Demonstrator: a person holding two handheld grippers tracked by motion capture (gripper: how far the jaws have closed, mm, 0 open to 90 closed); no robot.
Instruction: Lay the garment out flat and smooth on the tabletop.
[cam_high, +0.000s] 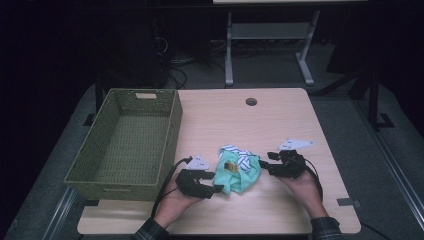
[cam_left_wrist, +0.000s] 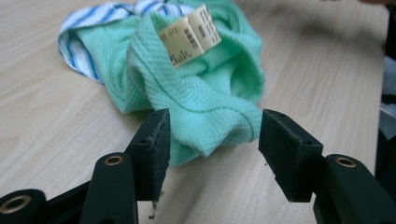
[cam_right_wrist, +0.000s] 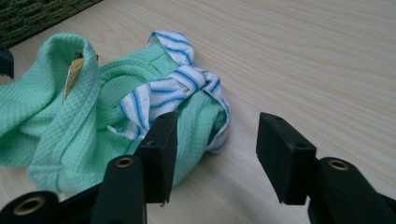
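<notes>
Garment: crumpled mint-green cloth (cam_high: 239, 172) w/ blue-striped trim (cam_right_wrist: 180, 88), near-centre of table (cam_high: 280, 125), between both grippers.
Label: tan tag (cam_left_wrist: 189, 33) on top, facing up.
L gripper (cam_high: 210, 189): jaws wide, holding nothing; cloth's near-left fold sits right between the jaws, touching the inner pad (cam_left_wrist: 156, 147).
R gripper (cam_high: 265, 165): jaws wide, holding nothing; at cloth's right edge, striped end just ahead, left of its gap.
Key relation: cloth lies betw. the tools, long axis roughly left-near to right-far; L looks better placed.
Basket (cam_high: 172, 135): green woven, far-left, just beside L hand (cam_high: 172, 202).
Next (judgement): L closes on the fold.
</notes>
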